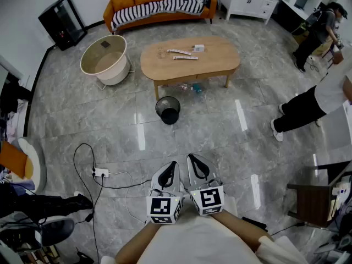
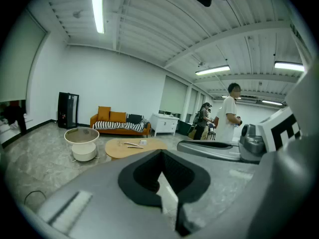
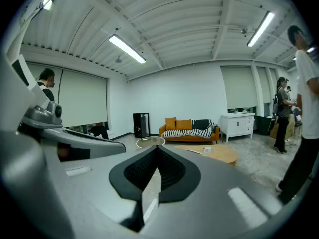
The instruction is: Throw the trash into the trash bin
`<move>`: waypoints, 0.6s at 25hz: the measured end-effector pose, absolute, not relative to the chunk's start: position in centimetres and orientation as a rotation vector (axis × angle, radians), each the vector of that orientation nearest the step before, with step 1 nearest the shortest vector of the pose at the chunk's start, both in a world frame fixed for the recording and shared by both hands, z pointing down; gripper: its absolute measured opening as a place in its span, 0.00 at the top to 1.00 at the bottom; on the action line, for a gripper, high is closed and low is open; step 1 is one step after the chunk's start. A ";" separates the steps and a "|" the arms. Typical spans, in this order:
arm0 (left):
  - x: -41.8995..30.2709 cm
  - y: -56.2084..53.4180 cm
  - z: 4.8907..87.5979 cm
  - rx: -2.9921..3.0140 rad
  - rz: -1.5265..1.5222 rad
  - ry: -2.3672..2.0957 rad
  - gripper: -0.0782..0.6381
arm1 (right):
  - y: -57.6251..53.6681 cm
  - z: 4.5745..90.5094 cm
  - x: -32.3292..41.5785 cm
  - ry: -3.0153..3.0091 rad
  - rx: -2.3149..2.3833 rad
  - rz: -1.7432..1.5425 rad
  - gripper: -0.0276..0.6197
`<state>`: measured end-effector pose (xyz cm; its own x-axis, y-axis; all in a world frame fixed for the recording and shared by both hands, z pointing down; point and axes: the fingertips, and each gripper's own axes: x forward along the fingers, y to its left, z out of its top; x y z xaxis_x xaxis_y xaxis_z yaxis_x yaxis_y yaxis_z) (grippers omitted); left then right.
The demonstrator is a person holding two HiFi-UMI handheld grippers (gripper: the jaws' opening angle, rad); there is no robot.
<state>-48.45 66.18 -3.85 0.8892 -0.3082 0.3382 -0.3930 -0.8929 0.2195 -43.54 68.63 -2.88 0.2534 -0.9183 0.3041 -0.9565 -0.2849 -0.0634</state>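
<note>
The black trash bin (image 1: 168,110) stands on the floor in front of the oval wooden coffee table (image 1: 220,62). On the table lie two long wrappers (image 1: 179,52) and a small white box (image 1: 198,48). More litter (image 1: 193,87) lies under the table. My left gripper (image 1: 171,164) and right gripper (image 1: 192,157) are held side by side close to my body, far short of the bin, both shut and empty. In the left gripper view the left gripper (image 2: 160,154) faces the table (image 2: 115,148). In the right gripper view the right gripper (image 3: 157,149) does too, with the table (image 3: 222,155) beyond.
A white round tub (image 1: 104,59) stands left of the table, and an orange sofa (image 1: 159,7) sits behind it. A power strip (image 1: 100,172) with cables lies on the floor at my left. A person (image 1: 308,103) stands at the right, another farther back.
</note>
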 end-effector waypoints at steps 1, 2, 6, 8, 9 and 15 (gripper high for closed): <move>-48.1 66.2 -3.9 2.775 0.423 -0.532 0.89 | 68.7 -3.0 -43.3 -1.796 2.378 0.419 0.93; -47.7 66.3 -3.8 2.776 0.417 -0.536 0.89 | 68.8 -3.2 -43.1 -1.801 2.378 0.412 0.93; -46.8 67.3 -3.4 2.774 0.427 -0.528 0.89 | 69.6 -2.8 -42.5 -1.813 2.361 0.429 0.93; -46.1 67.6 -3.2 2.767 0.437 -0.534 0.89 | 70.0 -2.4 -41.3 -1.823 2.375 0.453 0.93; -45.7 67.6 -3.2 2.762 0.438 -0.542 0.89 | 70.1 -2.5 -40.5 -1.833 2.387 0.466 0.92; -42.8 68.4 -4.4 2.756 0.450 -0.585 0.89 | 70.3 -4.5 -36.8 -1.934 2.455 0.483 0.93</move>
